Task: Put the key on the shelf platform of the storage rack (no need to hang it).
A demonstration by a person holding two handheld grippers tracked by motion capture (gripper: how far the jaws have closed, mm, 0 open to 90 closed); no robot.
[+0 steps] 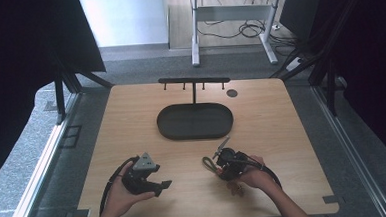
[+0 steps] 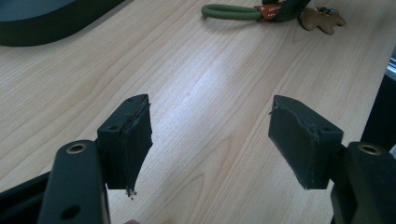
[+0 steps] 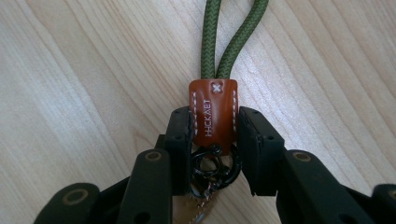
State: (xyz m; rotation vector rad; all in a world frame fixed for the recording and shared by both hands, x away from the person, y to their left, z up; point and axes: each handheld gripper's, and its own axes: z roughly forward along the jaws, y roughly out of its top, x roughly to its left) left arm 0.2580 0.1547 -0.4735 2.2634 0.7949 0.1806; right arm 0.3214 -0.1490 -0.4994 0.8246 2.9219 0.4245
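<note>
Light wood table (image 1: 131, 121), grey carpet floor around it. Right gripper (image 3: 215, 133) jaws clamped on the brown leather tab (image 3: 214, 114) of a keychain; green cord loop (image 3: 231, 35) runs away from the tab flat on the wood, black ring (image 3: 212, 165) sits behind it between the jaws. Left gripper (image 2: 210, 140) jaws wide apart, nothing between them, bare wood below. Gingerbread charm (image 2: 322, 18) lies by the keychain. Black oval tray (image 1: 195, 121) with hook rack (image 1: 193, 81) farther back, centre of the table.

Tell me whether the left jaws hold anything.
No: in the left gripper view the left gripper has its jaws wide apart with bare table between them, and the keychain lies farther off.
</note>
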